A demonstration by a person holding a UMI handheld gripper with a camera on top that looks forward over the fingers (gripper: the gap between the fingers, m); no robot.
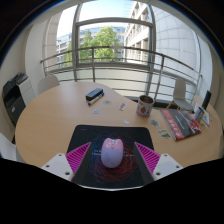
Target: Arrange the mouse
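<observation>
A pale pink-white mouse [112, 152] lies on a black mouse mat [92, 136] with a red pattern, near the front edge of a round wooden table [50, 115]. My gripper [112, 157] is open. Its pink pads [79, 156] stand wide on either side of the mouse, with a clear gap at each side. The mouse rests on the mat between the fingers.
Beyond the mat stand a dark mug [145, 105] and a small black box [94, 96]. Magazines and papers [183, 123] lie at the right. A black device [14, 98] sits at the left. A balcony railing and windows are behind.
</observation>
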